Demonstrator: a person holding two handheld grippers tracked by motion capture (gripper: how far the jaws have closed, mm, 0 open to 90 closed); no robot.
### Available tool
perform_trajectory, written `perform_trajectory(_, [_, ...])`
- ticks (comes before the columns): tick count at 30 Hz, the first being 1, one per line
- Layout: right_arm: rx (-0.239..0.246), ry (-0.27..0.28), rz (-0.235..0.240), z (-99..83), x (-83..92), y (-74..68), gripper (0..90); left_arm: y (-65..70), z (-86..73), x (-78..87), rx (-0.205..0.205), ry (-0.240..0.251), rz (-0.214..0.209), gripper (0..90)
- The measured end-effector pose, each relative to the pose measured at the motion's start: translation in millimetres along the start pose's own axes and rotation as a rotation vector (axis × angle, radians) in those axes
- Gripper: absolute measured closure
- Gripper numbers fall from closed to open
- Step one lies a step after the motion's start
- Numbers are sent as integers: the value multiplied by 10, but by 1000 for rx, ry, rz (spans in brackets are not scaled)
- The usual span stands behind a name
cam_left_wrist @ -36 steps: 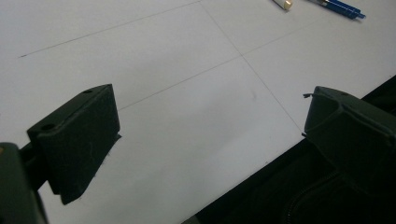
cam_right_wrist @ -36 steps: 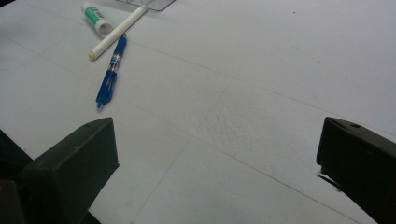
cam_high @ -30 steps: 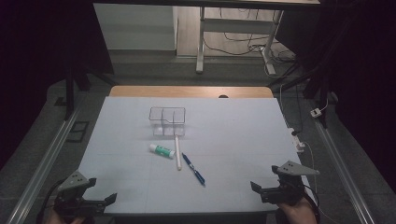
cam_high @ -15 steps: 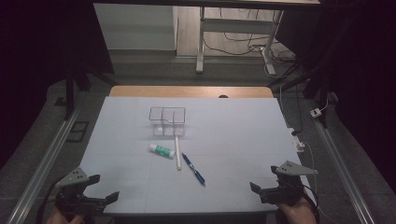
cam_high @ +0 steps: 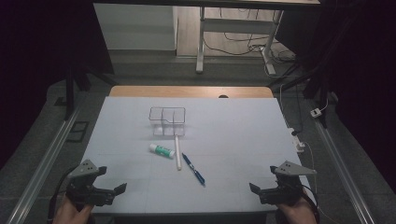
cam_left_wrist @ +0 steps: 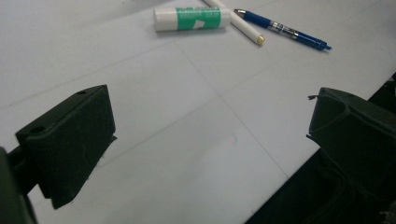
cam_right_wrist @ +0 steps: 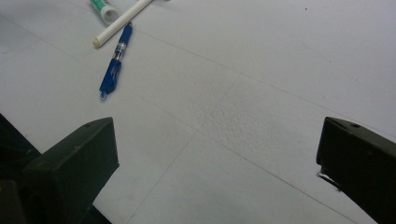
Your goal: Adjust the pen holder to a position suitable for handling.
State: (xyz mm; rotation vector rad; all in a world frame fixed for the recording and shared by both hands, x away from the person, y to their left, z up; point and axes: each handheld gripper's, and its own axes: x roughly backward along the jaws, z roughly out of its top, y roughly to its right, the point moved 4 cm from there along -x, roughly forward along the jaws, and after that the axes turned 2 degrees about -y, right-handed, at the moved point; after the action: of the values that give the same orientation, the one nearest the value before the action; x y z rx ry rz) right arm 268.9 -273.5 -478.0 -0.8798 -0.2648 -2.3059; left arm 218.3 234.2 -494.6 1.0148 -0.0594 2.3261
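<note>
- Left gripper [cam_high: 120, 189] sits at the near-left corner of the table [cam_high: 243, 126], about 7 o'clock from the table's middle; jaws stand wide apart, nothing between them, nothing touched. Over the last second it has shifted slightly along the near edge, a small drift only.
- Right gripper [cam_high: 253, 188] sits at the near-right corner, about 5 o'clock; jaws equally wide, empty, clear of the sheet. Its position is almost unchanged from a second ago.
- Change noted: none among the objects. Judgement: the work has not begun; both tools are at a ready pose, and no reach is committed.
- Blue pen [cam_high: 193, 169] is the nearest item, lying flat near mid-table, tip end toward 5 o'clock. It lies at 11 o'clock in the right gripper view [cam_right_wrist: 113, 64], well apart from those jaws.
- White stick [cam_high: 177, 152] lies just beside the pen at its 11 o'clock, running toward 12 o'clock, its far end close to the organiser.
- Glue stick [cam_high: 161, 150], white with a green label, lies on its side just left of the white stick; in the left gripper view [cam_left_wrist: 191, 18] it is at 12 o'clock, well ahead.
- Clear organiser [cam_high: 167, 121], divided into compartments, stands farthest out at 12 o'clock; compartments appear empty.
</note>
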Motion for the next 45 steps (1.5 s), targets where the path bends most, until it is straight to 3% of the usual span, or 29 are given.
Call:
perform_trajectory(10, [8, -6, 2, 3, -8, -12, 0, -55, 179, -157, -37, -1, 15, 12])
perform_trajectory(17, [18, -18, -2, 0, -12, -11, 0, -123, 331, -286, -41, -11, 11, 14])
perform_trajectory(26, [9, -18, 3, 0, -16, -8, 0, -229, 517, -496, -63, -28, 38, 5])
perform_trajectory(45, [13, -20, 5, -3, -19, -6, 0, -431, 833, -849, -73, -43, 10, 0])
